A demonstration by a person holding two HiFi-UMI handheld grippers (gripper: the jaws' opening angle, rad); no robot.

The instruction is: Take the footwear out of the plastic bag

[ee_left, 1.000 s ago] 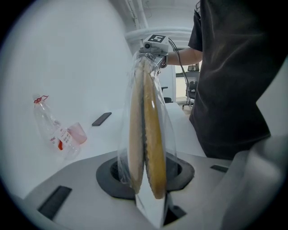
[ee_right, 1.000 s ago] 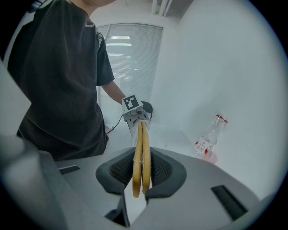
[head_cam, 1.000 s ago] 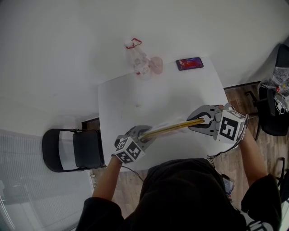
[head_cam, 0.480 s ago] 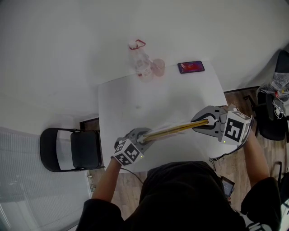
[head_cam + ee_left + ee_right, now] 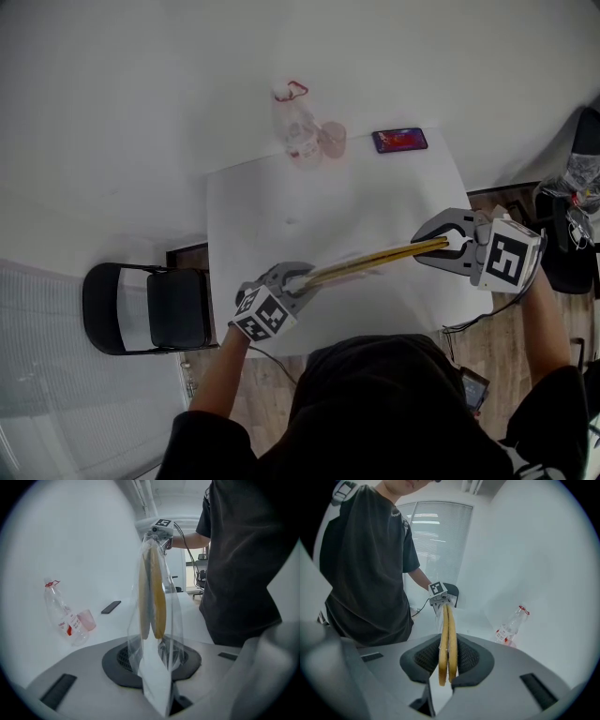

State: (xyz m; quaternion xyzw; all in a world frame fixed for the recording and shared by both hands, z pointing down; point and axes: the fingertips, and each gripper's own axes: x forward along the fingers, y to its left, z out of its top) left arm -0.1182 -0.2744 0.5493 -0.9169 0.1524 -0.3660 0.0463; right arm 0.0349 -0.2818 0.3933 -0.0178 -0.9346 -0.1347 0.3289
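Observation:
A pair of flat yellow slippers (image 5: pixel 375 262) hangs in the air over the white table (image 5: pixel 272 202), stretched between my two grippers. My right gripper (image 5: pixel 448 246) is shut on the slippers' end (image 5: pixel 446 644), with the soles edge-on between its pads. A clear plastic bag (image 5: pixel 154 677) still sleeves the other end of the slippers (image 5: pixel 158 592). My left gripper (image 5: pixel 298 278) is shut on the bag's flat end, and its jaws have just closed a little further on it. Each gripper view shows the other gripper at the far end: the right gripper (image 5: pixel 161 527) and the left gripper (image 5: pixel 440 592).
At the table's far edge stand a clear bottle with a red cap (image 5: pixel 296 127), a pink cup (image 5: pixel 331 139) and a phone (image 5: pixel 400 141). A black chair (image 5: pixel 150 307) is left of the table. Another chair with clutter (image 5: pixel 572 216) is at the right.
The right gripper has moved to the right and slightly up with the slippers' end. The left gripper has stayed almost where it was.

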